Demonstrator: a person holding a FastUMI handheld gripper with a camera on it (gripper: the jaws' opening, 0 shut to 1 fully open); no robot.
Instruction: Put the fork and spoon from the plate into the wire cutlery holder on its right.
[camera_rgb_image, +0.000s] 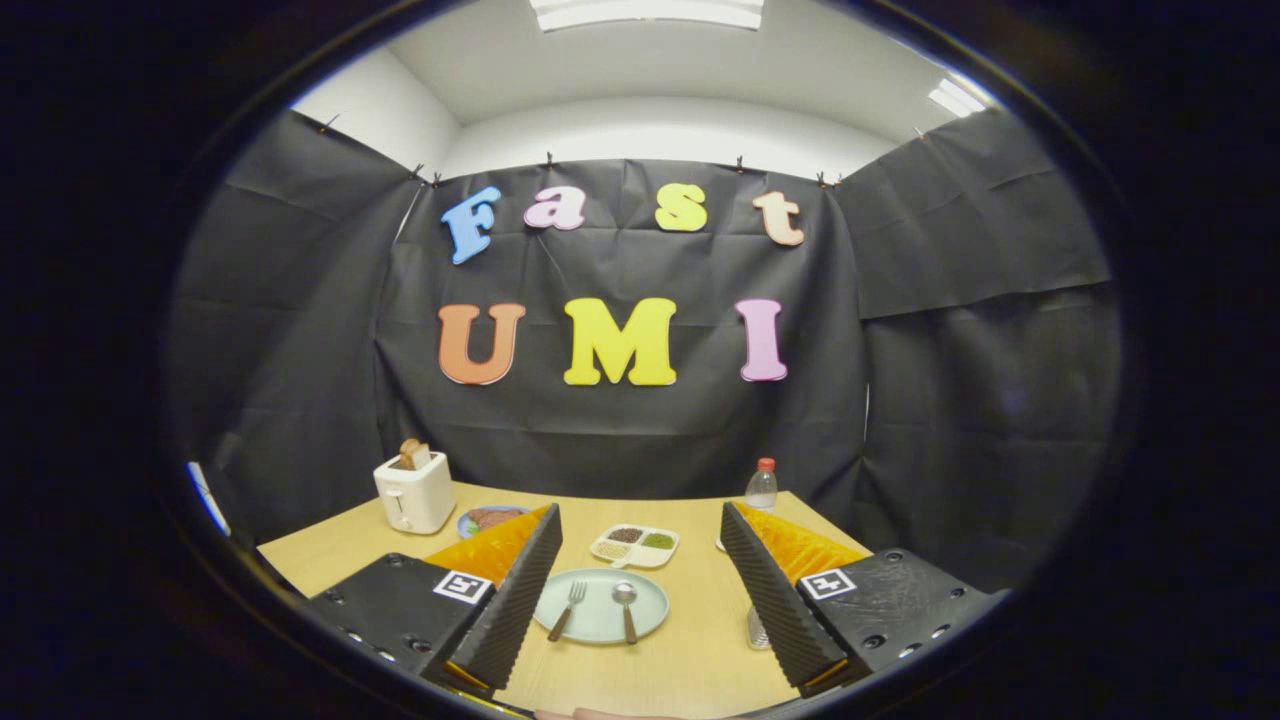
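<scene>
A pale green plate (598, 625) lies on the wooden table between my two fingers, a little ahead of them. On it rest a fork (567, 610) at the left and a spoon (626, 608) at the right, handles toward me. The wire cutlery holder (757, 628) peeks out just right of the plate, mostly hidden behind my right finger. My gripper (640, 565) is open wide above the table's near part, with nothing between its fingers.
A white toaster (413, 491) with bread in it stands at the far left. A blue plate of food (488, 519) and a divided white dish (635, 545) lie behind the green plate. A water bottle (762, 487) stands at the far right.
</scene>
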